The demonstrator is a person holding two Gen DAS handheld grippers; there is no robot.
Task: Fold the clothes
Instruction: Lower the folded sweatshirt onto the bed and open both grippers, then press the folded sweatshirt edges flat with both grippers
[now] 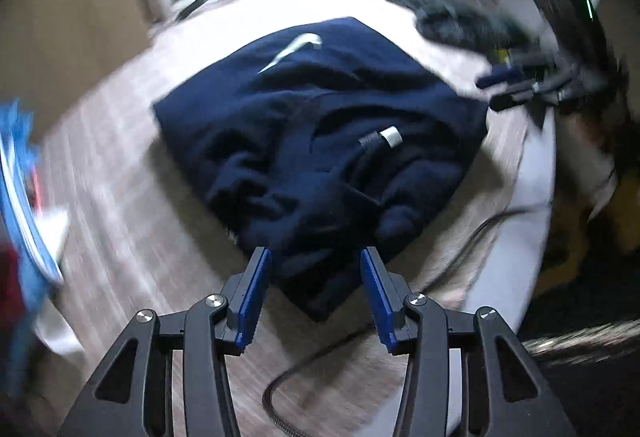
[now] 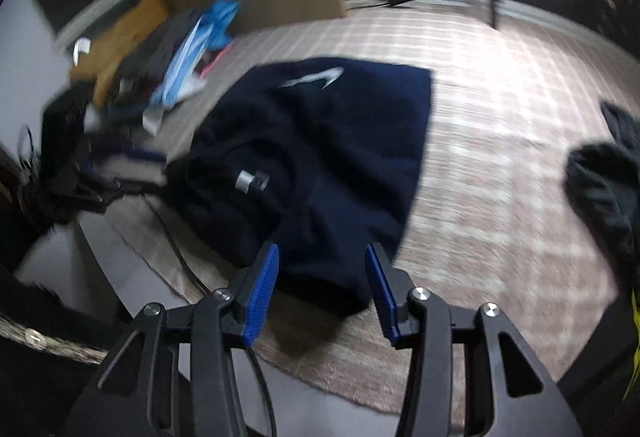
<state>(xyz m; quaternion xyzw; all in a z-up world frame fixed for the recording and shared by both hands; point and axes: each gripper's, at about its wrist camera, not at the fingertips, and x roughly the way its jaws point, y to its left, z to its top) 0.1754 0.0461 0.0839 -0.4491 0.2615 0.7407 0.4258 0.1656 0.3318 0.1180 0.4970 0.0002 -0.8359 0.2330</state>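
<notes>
One navy hoodie [image 1: 320, 125] lies mid-frame on one pale rug [image 2: 500, 141], bearing one white logo [image 1: 292, 51]. One dark garment [image 2: 604, 177] sits at the right edge. One heap of mixed clothes [image 2: 132, 77], too blurred to count, fills the upper left.

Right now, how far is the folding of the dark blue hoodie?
Done: the navy hoodie lies on the rug as a compact, rumpled bundle with its white logo on top. In hand: nothing; the left gripper and right gripper are open above its near edge. Left: smoothing this bundle, then the clothes pile and the dark garment.
</notes>
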